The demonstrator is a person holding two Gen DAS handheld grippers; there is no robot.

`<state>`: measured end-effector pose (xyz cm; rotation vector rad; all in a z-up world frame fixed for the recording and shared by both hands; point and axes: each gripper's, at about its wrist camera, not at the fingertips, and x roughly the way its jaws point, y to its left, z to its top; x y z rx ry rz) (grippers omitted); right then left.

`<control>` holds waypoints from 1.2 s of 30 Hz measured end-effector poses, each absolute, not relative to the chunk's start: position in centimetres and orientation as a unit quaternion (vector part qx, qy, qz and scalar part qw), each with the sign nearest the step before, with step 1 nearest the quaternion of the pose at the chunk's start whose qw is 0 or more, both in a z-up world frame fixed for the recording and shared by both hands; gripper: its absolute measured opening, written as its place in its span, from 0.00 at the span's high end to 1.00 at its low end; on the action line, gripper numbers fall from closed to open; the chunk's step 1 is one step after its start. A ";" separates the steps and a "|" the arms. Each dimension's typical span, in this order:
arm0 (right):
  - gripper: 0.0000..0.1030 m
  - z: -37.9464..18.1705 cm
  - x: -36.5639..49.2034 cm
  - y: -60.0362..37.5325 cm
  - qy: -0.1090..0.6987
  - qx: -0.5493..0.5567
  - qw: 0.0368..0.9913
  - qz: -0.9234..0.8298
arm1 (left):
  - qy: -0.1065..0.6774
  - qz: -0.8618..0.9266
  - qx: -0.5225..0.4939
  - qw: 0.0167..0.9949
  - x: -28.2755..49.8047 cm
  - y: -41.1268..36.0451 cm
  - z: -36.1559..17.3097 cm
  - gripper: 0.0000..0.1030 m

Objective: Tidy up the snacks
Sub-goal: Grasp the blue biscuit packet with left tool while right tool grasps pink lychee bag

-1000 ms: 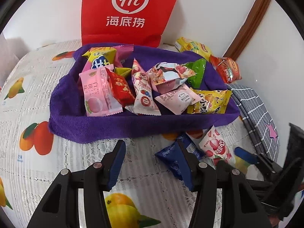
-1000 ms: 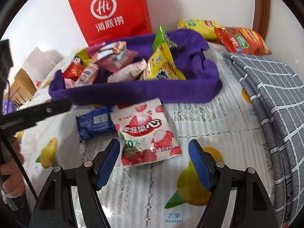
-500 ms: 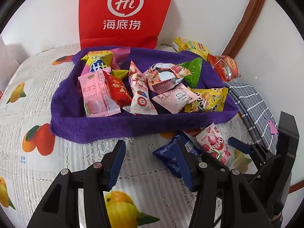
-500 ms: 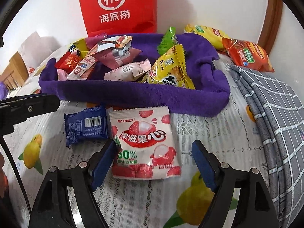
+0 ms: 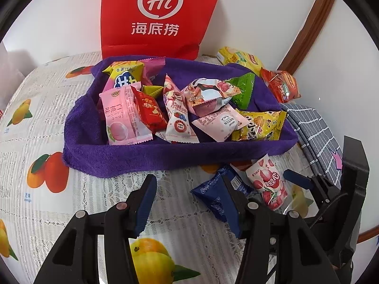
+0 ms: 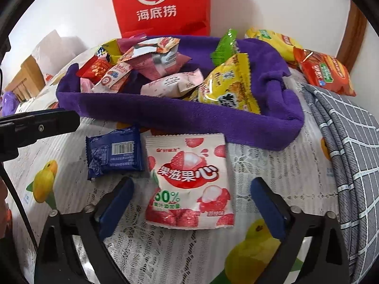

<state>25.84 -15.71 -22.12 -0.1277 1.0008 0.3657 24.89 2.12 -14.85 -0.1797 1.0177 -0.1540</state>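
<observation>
Between the blue pads of the right tool (image 6: 191,203), whose jaws are opening and stand wide, lies a lychee gummy packet (image 6: 189,182) flat on the worktop (image 6: 248,165), neither pad touching it. Just left of that packet lies a dark blue snack packet (image 6: 115,155), barcode side up. The left tool (image 5: 189,203) has its jaws part spread and empty above the lace-and-fruit-print cloth of the worktop; its right finger (image 5: 233,209) overlaps the blue packet in that view, and whether they touch I cannot tell. Behind both packets lies a purple towel (image 6: 189,118), its edges rolled up like a shallow tray, holding a heap of snacks: a pink peach packet (image 5: 124,116), a red packet (image 5: 149,111), a yellow packet (image 6: 227,87), a green one (image 6: 223,47) and several pink-and-white ones. Beyond the towel a red paper bag (image 6: 161,4) stands against the wall. Right of the towel lie a yellow bag (image 6: 272,40), an orange-red bag (image 6: 324,73) and a folded grey checked cloth (image 6: 350,146).
</observation>
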 end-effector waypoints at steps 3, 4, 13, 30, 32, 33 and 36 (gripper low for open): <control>0.02 -22.1 25.9 -15.6 0.478 -0.059 0.859 0.174 | 0.487 -0.075 -0.090 0.865 24.9 2.3 -14.8 0.51; 0.02 -22.1 25.9 -15.6 0.478 -0.058 0.859 0.175 | 0.487 -0.075 -0.092 0.865 25.0 2.4 -14.8 0.51; 0.15 -21.9 26.5 -15.7 0.474 -0.052 0.866 0.149 | 0.486 -0.075 -0.101 0.865 25.0 2.7 -14.7 0.50; 0.46 -21.2 23.7 -18.4 0.448 -0.063 0.886 0.105 | 0.484 -0.094 -0.091 0.865 25.4 1.9 -15.5 0.51; 0.46 -21.3 23.4 -19.2 0.449 -0.050 0.886 0.105 | 0.483 -0.104 -0.087 0.865 25.3 1.4 -15.6 0.51; 0.46 -21.4 23.2 -19.6 0.448 -0.043 0.887 0.107 | 0.483 -0.110 -0.084 0.865 25.3 1.1 -15.7 0.51; 0.45 -21.5 23.2 -20.6 0.450 -0.013 0.885 0.118 | 0.486 -0.124 -0.073 0.862 25.4 0.0 -16.1 0.50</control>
